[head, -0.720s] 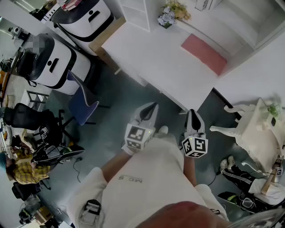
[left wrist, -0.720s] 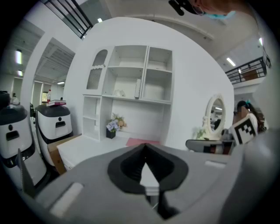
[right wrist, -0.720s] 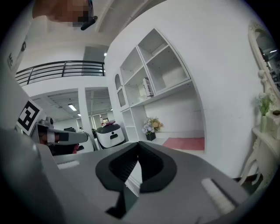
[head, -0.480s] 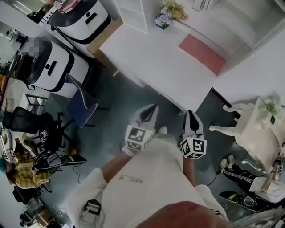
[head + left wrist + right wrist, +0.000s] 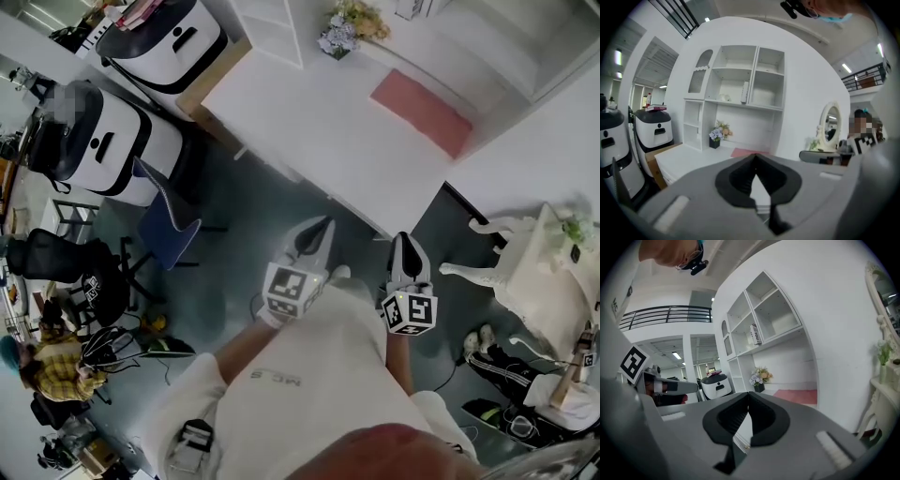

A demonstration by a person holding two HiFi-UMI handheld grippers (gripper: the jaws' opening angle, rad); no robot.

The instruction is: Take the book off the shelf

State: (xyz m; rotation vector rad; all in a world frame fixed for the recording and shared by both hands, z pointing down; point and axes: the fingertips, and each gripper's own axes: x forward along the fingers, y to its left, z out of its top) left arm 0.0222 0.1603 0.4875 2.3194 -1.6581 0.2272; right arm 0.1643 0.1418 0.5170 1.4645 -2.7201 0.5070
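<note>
The book stands upright on a middle shelf of the white wall shelf unit, above the desk; in the right gripper view the book shows on that same shelf. My left gripper and right gripper hang side by side close to the person's body, over the floor and short of the desk edge. Both point toward the desk. The left gripper is shut with nothing in it. The right gripper has its tips together and is also empty.
A white desk carries a pink mat and a pot of flowers. A blue chair and white machines stand at the left. A white dresser with an oval mirror is at the right.
The head view has drifted a little, so the desk sits slightly higher and further left in the picture. Both grippers keep their place and stay shut.
</note>
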